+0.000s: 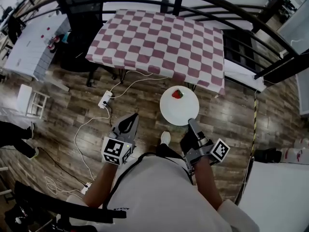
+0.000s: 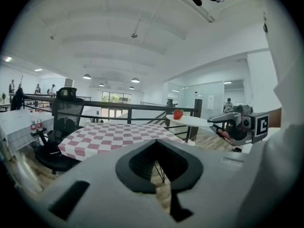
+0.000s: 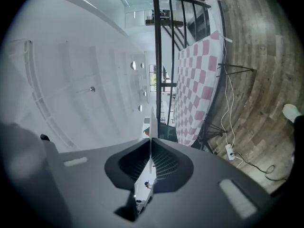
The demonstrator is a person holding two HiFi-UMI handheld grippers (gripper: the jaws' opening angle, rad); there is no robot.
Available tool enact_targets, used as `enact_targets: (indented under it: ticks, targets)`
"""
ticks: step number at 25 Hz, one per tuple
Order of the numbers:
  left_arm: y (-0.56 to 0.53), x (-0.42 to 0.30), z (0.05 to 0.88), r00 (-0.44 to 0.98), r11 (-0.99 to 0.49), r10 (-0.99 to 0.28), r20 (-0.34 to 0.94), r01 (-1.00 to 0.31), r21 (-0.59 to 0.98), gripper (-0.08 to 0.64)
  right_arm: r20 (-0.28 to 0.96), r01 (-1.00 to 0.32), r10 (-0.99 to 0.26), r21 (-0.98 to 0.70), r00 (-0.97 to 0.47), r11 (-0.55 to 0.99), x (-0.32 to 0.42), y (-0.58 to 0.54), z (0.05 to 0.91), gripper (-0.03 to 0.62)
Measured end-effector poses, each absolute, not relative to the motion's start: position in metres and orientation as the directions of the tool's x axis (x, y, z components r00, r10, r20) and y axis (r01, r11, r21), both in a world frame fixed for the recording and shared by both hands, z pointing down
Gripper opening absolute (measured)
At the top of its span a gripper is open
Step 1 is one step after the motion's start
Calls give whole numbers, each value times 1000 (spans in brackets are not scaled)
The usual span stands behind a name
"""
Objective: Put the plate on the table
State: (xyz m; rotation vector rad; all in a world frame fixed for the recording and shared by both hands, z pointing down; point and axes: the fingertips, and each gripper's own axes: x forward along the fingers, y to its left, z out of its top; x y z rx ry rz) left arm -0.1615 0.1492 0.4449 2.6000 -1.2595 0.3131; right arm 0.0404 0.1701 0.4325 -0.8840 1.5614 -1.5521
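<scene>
A round white plate (image 1: 179, 109) with a red strawberry (image 1: 177, 94) on it hangs level over the wooden floor, just in front of the table's near edge. My right gripper (image 1: 192, 123) is shut on the plate's near rim. The right gripper view shows that rim (image 3: 151, 127) edge-on between the jaws. The table (image 1: 159, 42) has a red-and-white checkered cloth. My left gripper (image 1: 133, 117) is beside the plate at the left, shut with nothing in it. The left gripper view shows the plate (image 2: 190, 120), the strawberry (image 2: 178, 114) and the table (image 2: 114, 134) ahead.
A black office chair (image 1: 79, 13) stands at the table's left end. A dark metal railing (image 1: 203, 4) curves behind the table. A power strip (image 1: 105, 100) and white cables lie on the floor below the table's left corner. A white stool (image 1: 31, 100) stands far left.
</scene>
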Motion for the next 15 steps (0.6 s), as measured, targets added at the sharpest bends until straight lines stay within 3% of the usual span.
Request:
enact_targets:
  ticks: [15]
  targets:
    - [68,-80,440,590,-588,-751,296,-802,109,5,-24,40,-859,-999,-511,4,115,89,442,18]
